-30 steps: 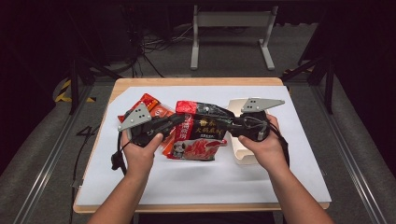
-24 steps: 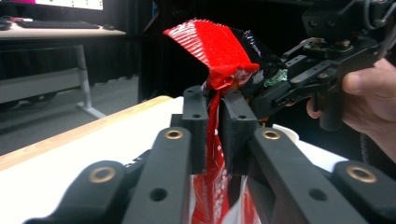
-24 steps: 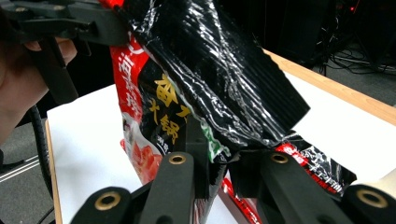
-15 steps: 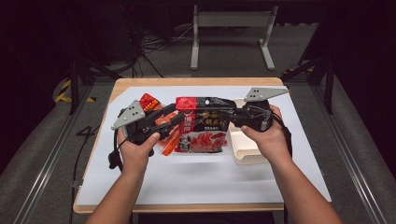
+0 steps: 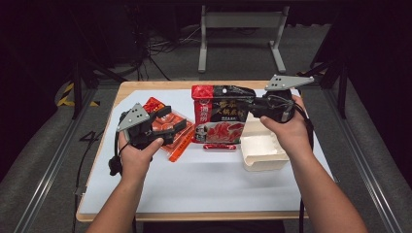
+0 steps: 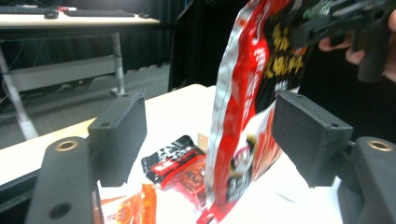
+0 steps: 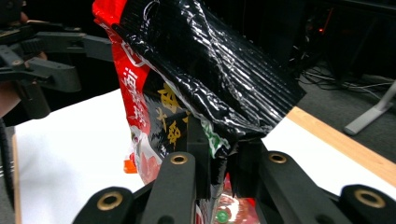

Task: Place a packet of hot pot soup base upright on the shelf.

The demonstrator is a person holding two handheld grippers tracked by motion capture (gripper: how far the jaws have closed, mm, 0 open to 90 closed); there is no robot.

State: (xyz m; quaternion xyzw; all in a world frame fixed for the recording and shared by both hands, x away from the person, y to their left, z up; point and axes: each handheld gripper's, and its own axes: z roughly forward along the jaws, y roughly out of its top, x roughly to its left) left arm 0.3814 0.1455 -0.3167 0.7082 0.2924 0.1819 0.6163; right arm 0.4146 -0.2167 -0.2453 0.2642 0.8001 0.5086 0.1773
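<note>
Right gripper [image 5: 256, 108] holding glossy red-and-black foil pouch [image 5: 221, 116] upright above the white table mat [image 5: 194, 179].
Its jaws are clamping the pouch's top edge; left gripper [image 5: 171, 121] jaws have just been opening, standing apart, pads touching nothing.

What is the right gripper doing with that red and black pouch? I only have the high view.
Observer: In the right gripper view, the right gripper has its jaws shut on the pouch, pinching a crinkled black edge.
Operator: And the left one?
Observer: The left gripper has just been opening its jaws. Its own view shows them wide apart with nothing pinched, and the pouch standing just ahead.
</note>
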